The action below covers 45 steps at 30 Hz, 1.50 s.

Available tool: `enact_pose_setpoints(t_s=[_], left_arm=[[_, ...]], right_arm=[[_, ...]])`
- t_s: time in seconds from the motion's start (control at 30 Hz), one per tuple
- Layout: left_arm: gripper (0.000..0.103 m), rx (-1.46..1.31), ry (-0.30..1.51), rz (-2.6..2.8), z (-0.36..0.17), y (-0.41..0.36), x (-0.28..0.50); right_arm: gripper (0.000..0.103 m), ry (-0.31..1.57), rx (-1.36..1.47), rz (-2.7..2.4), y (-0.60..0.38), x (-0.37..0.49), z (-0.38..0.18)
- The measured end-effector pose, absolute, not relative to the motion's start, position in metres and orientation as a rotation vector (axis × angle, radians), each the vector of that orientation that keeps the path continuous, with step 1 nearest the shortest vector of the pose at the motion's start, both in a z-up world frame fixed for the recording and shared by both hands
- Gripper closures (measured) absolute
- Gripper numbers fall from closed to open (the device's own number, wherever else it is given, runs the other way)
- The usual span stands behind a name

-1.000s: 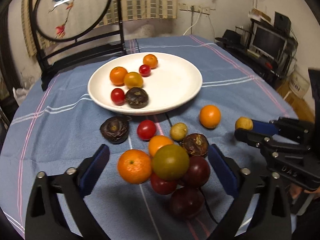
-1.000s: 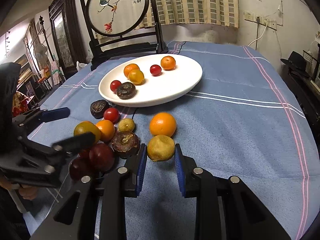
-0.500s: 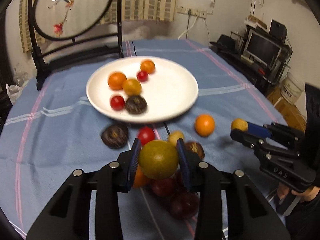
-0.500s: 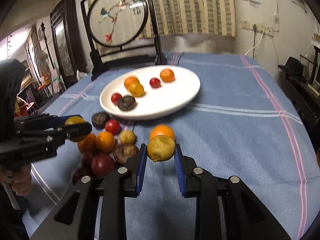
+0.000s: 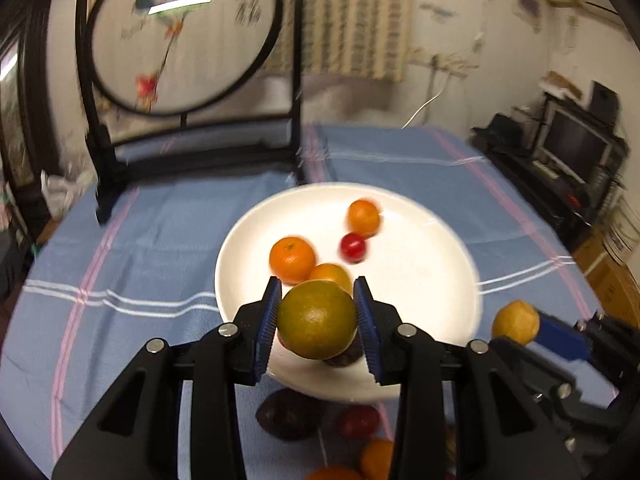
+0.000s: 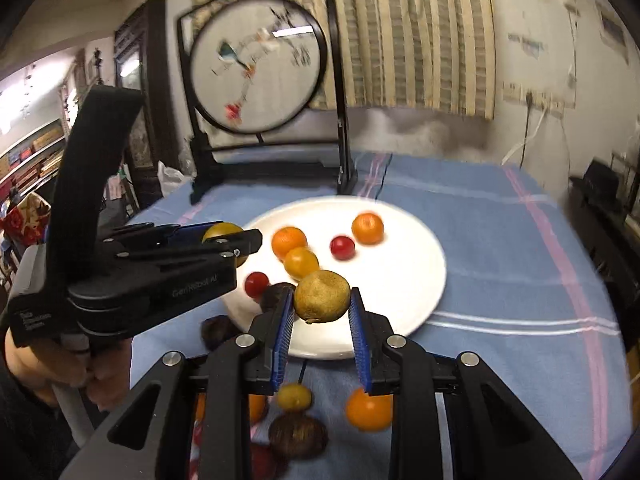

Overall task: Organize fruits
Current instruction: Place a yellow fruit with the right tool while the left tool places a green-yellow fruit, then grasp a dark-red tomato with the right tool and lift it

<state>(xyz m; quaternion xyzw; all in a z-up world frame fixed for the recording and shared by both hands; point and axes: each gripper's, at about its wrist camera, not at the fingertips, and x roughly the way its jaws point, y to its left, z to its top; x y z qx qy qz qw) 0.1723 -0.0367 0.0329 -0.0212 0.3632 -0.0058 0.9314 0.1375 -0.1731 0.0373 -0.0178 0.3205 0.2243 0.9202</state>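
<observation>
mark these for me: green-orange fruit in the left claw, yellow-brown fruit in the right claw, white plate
round green-orange fruit (image 5: 317, 319): left wrist view, centre of its front face, held between the pads.
rough yellow-brown fruit (image 6: 322, 295): right wrist view, middle of its skin, held between the pads.
round white plate (image 6: 400, 276): right wrist view, bare right part.

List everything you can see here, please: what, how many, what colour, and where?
Plate: one, white, mid-table.
Fruit on plate: three orange, two red, one dark brown.
Fruit on cloth: orange, yellow, brown, red and dark ones, near edge; count unclear.
Tablecloth: one, blue with pink and white stripes.
Round screen: one, black frame, bird painting, far edge of table.
Curtain: striped beige, back wall.
Monitor: one, dark, right of table.
Left gripper: black with blue pads, shut on green-orange fruit, above plate.
Right gripper: same, shut on yellow-brown fruit, above plate.
</observation>
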Motion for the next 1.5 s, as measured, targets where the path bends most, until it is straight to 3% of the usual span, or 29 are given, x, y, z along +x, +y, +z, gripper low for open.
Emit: enact_pose_setpoints(t_s=[0.13,0.27,0.3,0.33,0.37,0.57,0.73,1.5], left_arm=[[0.066,-0.045,0.798,0.004,0.003,-0.029,0.19],[0.065,-0.016,0.772,-0.016,0.0,-0.031,0.191],[0.055,-0.028,0.764,-0.016,-0.001,-0.03,0.191],[0.046,-0.033,0.759,-0.013,-0.002,-0.03,0.19],[0.031,-0.034,0.749,-0.005,-0.001,-0.03,0.189],[0.014,-0.043,0.686,-0.007,0.017,-0.03,0.168],[0.012,-0.059,0.69,-0.009,0.023,-0.022,0.149],[0.008,-0.154,0.772,0.036,0.001,0.021,0.09]], right_arm=[[0.075,0.789,0.007,0.449,-0.174,0.164,0.005],[0.074,0.803,0.03,0.438,-0.179,0.173,-0.004],[0.067,0.805,0.054,0.437,-0.181,0.175,-0.005],[0.053,0.807,0.073,0.438,-0.183,0.176,-0.007],[0.045,0.789,0.083,0.443,-0.185,0.174,-0.006],[0.041,0.771,0.045,0.433,-0.188,0.16,0.001],[0.036,0.761,0.078,0.421,-0.2,0.153,0.007],[0.036,0.835,0.016,0.632,-0.204,0.046,0.0]])
